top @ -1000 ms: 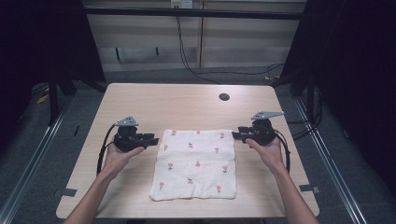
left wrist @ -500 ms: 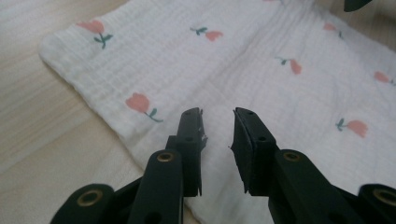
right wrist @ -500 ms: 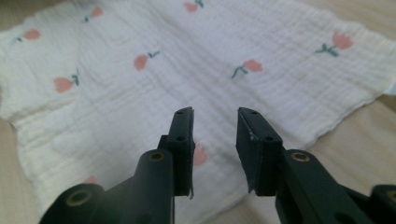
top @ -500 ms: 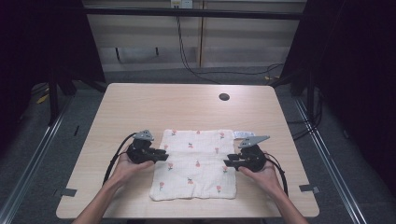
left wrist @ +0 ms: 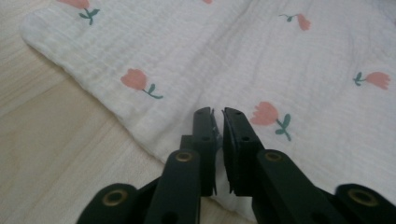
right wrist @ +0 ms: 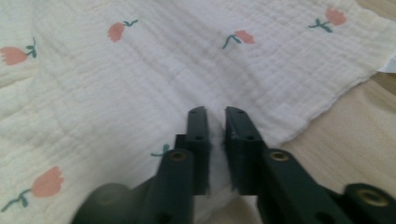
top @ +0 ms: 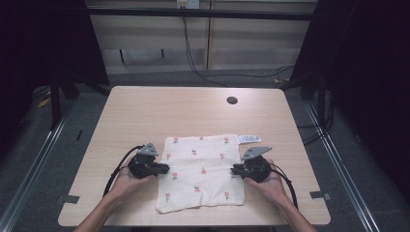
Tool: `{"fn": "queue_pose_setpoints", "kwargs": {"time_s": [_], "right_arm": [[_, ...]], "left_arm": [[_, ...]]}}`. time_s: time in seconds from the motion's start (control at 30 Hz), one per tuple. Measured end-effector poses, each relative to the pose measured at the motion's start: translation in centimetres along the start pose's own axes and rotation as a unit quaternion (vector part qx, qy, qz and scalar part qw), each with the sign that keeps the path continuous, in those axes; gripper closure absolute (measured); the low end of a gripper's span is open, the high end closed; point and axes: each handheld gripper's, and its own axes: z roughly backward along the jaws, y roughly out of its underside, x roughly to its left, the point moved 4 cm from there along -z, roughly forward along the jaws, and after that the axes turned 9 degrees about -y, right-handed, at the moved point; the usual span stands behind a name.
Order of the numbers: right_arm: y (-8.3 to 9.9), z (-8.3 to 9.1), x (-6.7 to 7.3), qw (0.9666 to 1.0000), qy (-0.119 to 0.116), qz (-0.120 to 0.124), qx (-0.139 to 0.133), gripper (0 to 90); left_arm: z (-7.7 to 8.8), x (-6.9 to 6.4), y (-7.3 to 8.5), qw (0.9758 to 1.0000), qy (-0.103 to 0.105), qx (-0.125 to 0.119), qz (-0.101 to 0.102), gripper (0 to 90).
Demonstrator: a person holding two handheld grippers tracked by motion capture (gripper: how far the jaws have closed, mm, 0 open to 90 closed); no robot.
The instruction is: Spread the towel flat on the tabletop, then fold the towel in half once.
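Note:
A white cloth (top: 200, 171) printed with small pink flowers lies flat on the wooden table (top: 169, 111). My left gripper (top: 167, 169) sits at the cloth's left edge and my right gripper (top: 234, 169) at its right edge, both pointing inward. In the left gripper view the jaws (left wrist: 218, 112) have just been closing and pinch a thin fold of the cloth (left wrist: 280, 56) near its hem. In the right gripper view the jaws (right wrist: 217, 111) have likewise just closed, with white cloth (right wrist: 163, 70) bunched between them.
A white care label (top: 250, 138) sticks out from the cloth's far right corner. A dark round cable hole (top: 232, 100) sits in the far part of the tabletop. Cables trail from both grippers toward the table's front edge.
Both hands came down and toward the front of the table, from the cloth's far corners to the middle of its side edges. Both pairs of jaws closed onto the cloth.

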Motion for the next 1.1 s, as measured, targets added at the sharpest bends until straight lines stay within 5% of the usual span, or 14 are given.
{"fn": "queue_pose_setpoints", "kwargs": {"time_s": [0.3, 0.43, 0.57, 0.8, 1.1], "right_arm": [[0.9, 1.0, 0.7, 0.9994, -0.027, -0.019, 0.008, 87.8], [1.0, 1.1, 1.2, 0.9985, -0.049, -0.024, -0.001, 77.2], [0.0, 2.0, 0.0, 0.9981, -0.041, -0.032, -0.032, 72.7], [-1.8, 2.6, -3.2, 0.9978, -0.006, -0.043, -0.051, 69.6], [-3.8, 1.2, -7.0, 0.9960, 0.023, -0.067, -0.055, 66.2]], "left_arm": [[0.5, -1.6, 0.4, 0.9996, 0.022, 0.012, -0.014, 89.8], [1.0, -1.2, -0.1, 0.9993, 0.037, 0.005, 0.007, 80.4], [1.6, 0.0, -1.0, 0.9989, 0.025, -0.023, 0.033, 74.1], [1.1, 2.5, -1.6, 0.9974, 0.009, -0.030, 0.064, 67.7], [1.1, 4.5, -2.8, 0.9963, -0.025, -0.044, 0.070, 67.7]]}}
